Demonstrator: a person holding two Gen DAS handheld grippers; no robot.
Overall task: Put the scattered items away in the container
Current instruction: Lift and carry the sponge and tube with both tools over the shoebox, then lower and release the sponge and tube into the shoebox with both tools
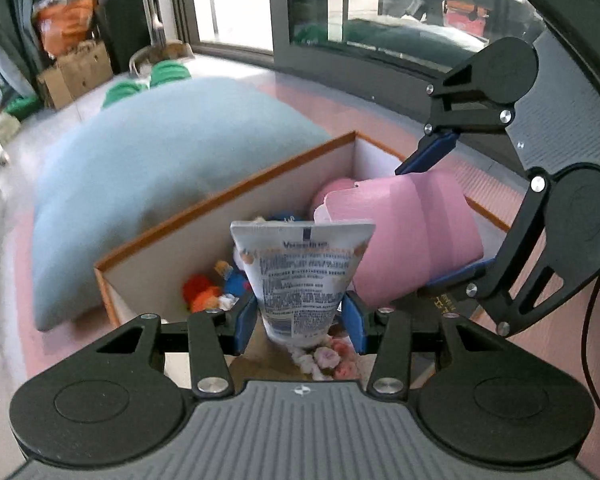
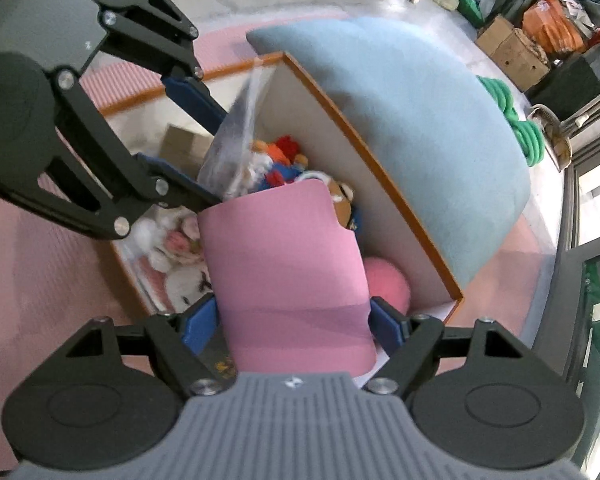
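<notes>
Your left hand-held gripper pinches a crinkled Vaseline tube; your right hand-held gripper clasps a smooth pink sheet, box at twelve o'clock.

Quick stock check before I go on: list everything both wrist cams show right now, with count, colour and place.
tube: one, white with printed text, held over the box
pink pack: one, pink, held over the box
box: one, white walls with orange rim, on the pink mat
soft toys: several, red, orange, blue, white and pink, inside the box
pink ball: one, in a box corner
cushion: one large, pale blue, beside the box
pink mat: one, under the box
cardboard boxes: two, brown, far back on the floor
left claw: shut on the tube
right claw: shut on the pink pack
</notes>
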